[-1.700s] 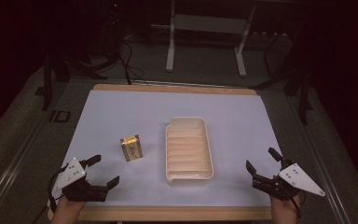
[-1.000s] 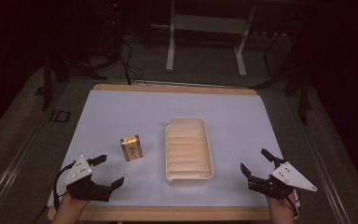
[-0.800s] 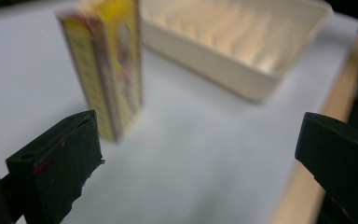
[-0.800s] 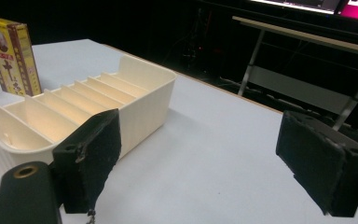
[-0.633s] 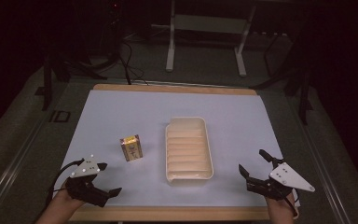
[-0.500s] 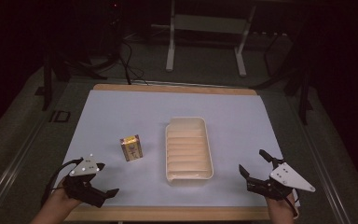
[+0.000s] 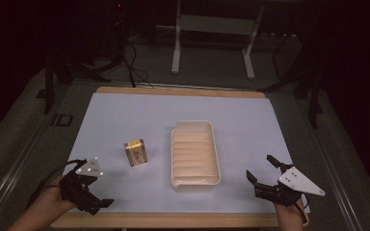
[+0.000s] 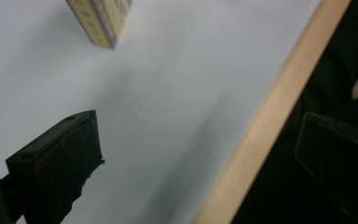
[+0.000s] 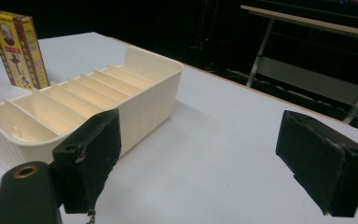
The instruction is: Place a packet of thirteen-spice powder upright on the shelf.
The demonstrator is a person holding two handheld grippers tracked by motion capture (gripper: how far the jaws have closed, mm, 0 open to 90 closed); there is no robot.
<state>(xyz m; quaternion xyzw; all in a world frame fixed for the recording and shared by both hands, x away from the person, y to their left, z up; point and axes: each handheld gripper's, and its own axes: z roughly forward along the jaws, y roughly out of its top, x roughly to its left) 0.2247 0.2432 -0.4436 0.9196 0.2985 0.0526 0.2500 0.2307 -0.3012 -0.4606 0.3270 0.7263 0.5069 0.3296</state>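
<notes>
Sitting ahead and to the left of your right claw (image 7: pixel 265 174), the cream divided tray (image 7: pixel 194 154) lies lengthwise on the white table cover (image 7: pixel 250 125), its ribs running crosswise. From the right gripper view the tray (image 9: pixel 135 88) fills the space beyond the left jaw, close but apart from it, and the yellow box (image 9: pixel 21 49) stands upright behind the tray's far wall. Bare cover separates your right claw from the tray's near corner.

Your left claw (image 7: pixel 94 195) hovers at the near left corner of the table, with the yellow box (image 7: pixel 136 152) ahead of it and to its right, standing upright, apart from the tray beside it. In the left gripper view the box (image 8: pixel 100 21) sits at the top edge, well beyond the jaws, and the wooden table edge (image 8: pixel 270 116) cuts diagonally between the two jaws, so one jaw hangs over the cover and the other past the edge.

Both claws are released, jaws spread wide with nothing between them. Your left hand (image 7: pixel 53 195) grips its tool with the forearm coming in from the bottom left, the grey plate facing up. Your right hand (image 7: pixel 289 211) holds its tool low near the front right corner, jaws aimed up and to the left, toward the tray.
</notes>
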